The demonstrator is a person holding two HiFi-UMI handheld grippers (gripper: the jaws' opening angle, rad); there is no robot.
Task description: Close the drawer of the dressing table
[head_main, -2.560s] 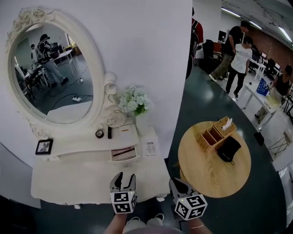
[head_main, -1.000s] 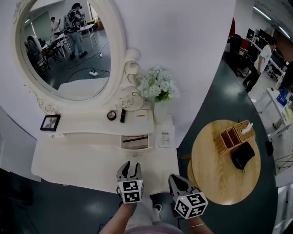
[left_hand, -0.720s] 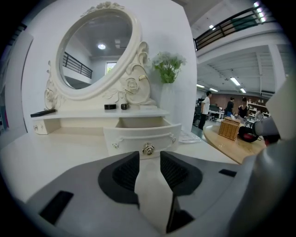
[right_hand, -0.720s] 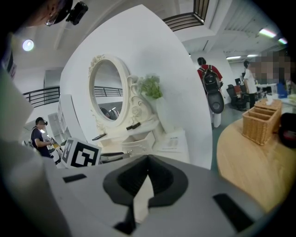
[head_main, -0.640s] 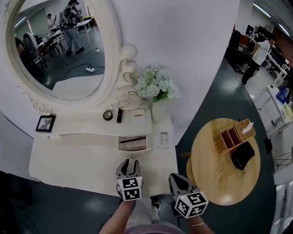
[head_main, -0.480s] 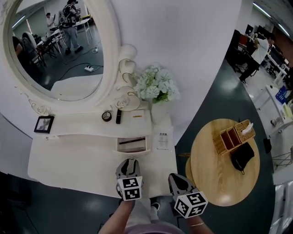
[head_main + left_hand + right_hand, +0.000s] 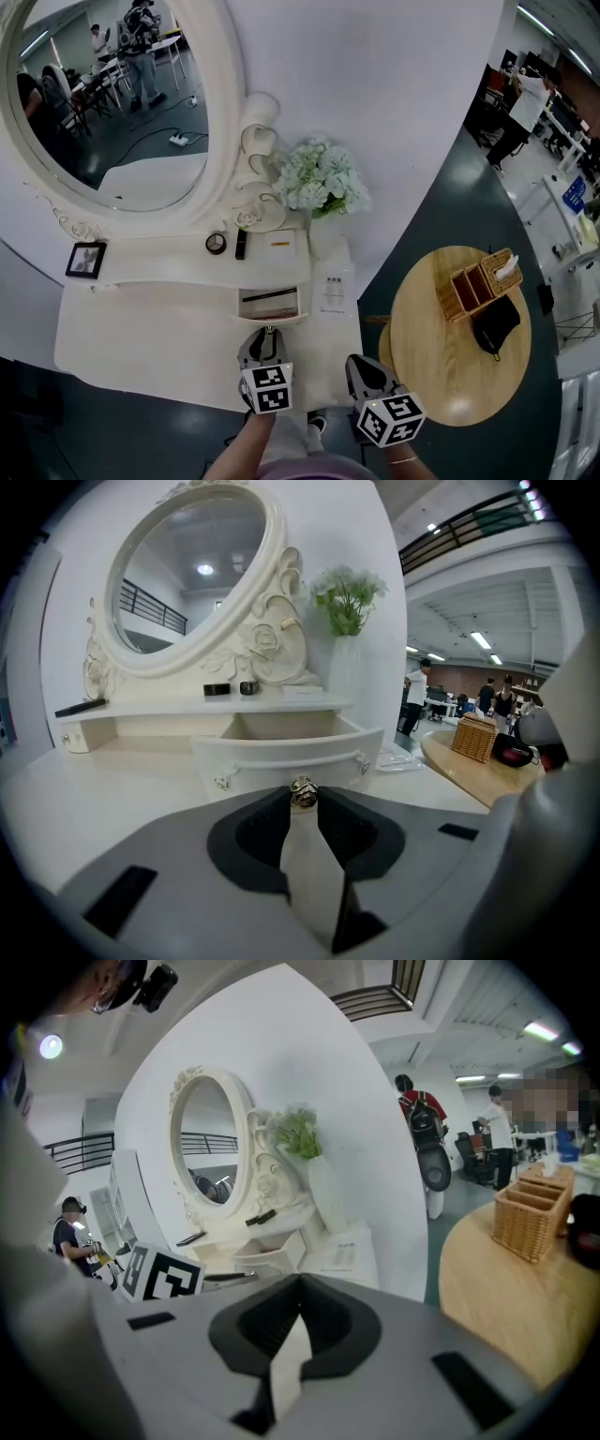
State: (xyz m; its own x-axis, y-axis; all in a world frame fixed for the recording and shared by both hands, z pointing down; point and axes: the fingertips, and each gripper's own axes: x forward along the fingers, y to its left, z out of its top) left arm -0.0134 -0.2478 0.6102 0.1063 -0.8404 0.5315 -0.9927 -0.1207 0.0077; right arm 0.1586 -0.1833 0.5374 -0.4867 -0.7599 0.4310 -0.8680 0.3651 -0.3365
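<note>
The white dressing table [image 7: 141,347] has a small drawer [image 7: 270,305] pulled out under its shelf; inside lies a dark slim item. In the left gripper view the drawer's curved front [image 7: 281,752] stands straight ahead, its metal knob [image 7: 302,792] right at my jaw tips. My left gripper [image 7: 266,336] [image 7: 302,801] is closing, with a narrow gap left and the knob at the tips; no clear press shows. My right gripper [image 7: 358,367] [image 7: 300,1283] hangs to the right off the table's front corner, shut with nothing held. It sees the drawer [image 7: 272,1252] from the side.
An oval mirror [image 7: 103,103], a vase of flowers [image 7: 322,183], a picture frame [image 7: 84,260] and a paper card [image 7: 334,291] are on the dressing table. A round wooden table [image 7: 450,366] with a wicker box [image 7: 483,277] stands on the right. People stand far back right.
Both grippers have edged towards the dressing table. The left gripper's jaws have narrowed and its tips now reach the drawer's knob. The drawer stays pulled out.
</note>
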